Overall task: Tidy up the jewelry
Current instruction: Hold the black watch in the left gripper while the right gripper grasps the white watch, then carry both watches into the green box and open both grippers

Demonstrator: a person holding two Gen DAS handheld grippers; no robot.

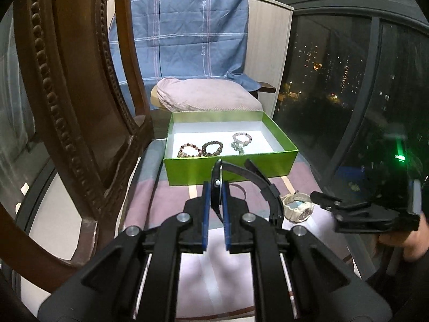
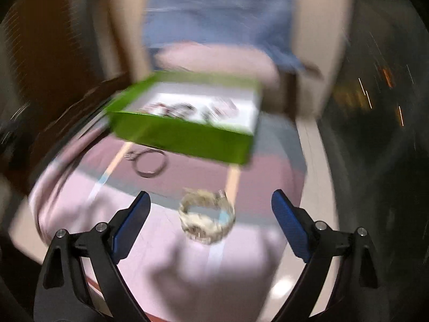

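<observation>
Left gripper (image 1: 216,187) pinches a black wristwatch (image 1: 252,182) by its case, jaws pressed tight on it, strap arcing off to the right, lifted above the striped cloth (image 1: 166,204). Green box (image 1: 230,165) sits just ahead, open, white inside, holding three beaded bracelets (image 1: 213,148) in a row. Right gripper (image 2: 210,204), jaws spread wide, nothing between the pads; hovers over a pale cream wristwatch (image 2: 206,220) lying on the cloth, not touching it. The right wrist view is heavily motion-blurred. A thin dark bangle (image 2: 150,163) lies on the cloth near the box's front wall. A person's hand (image 1: 402,238) holds the right gripper. Wooden chair back (image 1: 80,107) on the left; blue checked fabric (image 1: 182,26) behind.
</observation>
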